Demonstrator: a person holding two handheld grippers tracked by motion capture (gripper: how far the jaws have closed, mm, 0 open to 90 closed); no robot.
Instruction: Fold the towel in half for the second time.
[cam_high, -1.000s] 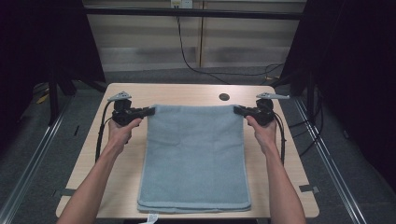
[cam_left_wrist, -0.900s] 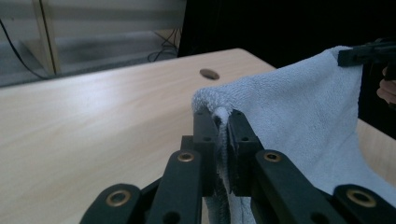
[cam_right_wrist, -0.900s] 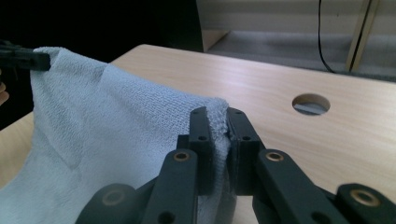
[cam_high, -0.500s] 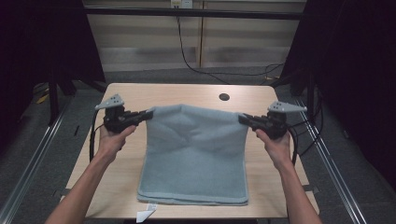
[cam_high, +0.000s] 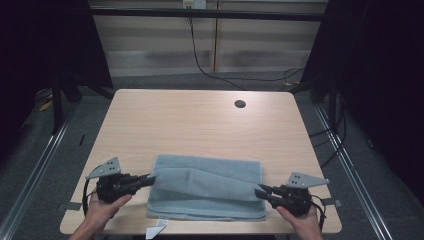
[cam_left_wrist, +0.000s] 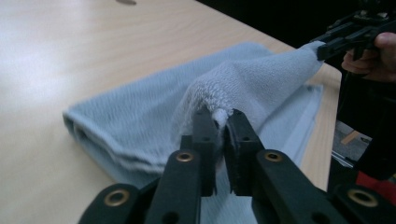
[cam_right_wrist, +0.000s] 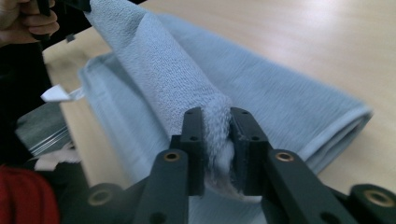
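A light wooden table (cam_high: 200, 125) with rounded corners stands on grey carpet (cam_high: 75, 165). A round dark hole (cam_high: 240, 104) sits near its far right corner. Metal rails (cam_high: 35, 170) run along the floor on both sides of the table. Behind the far edge rises a pale panelled wall (cam_high: 165, 50), topped by a dark bar (cam_high: 210, 12). A black cable (cam_high: 197, 47) hangs down the wall and trails right along the floor. Black curtains (cam_high: 380, 75) darken both sides.

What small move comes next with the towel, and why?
Probably lower both corners onto the near edge and release. The left gripper and right gripper hold the towel's far corners pulled forward over it, the fold slightly raised; the right's fingers have just been opening.
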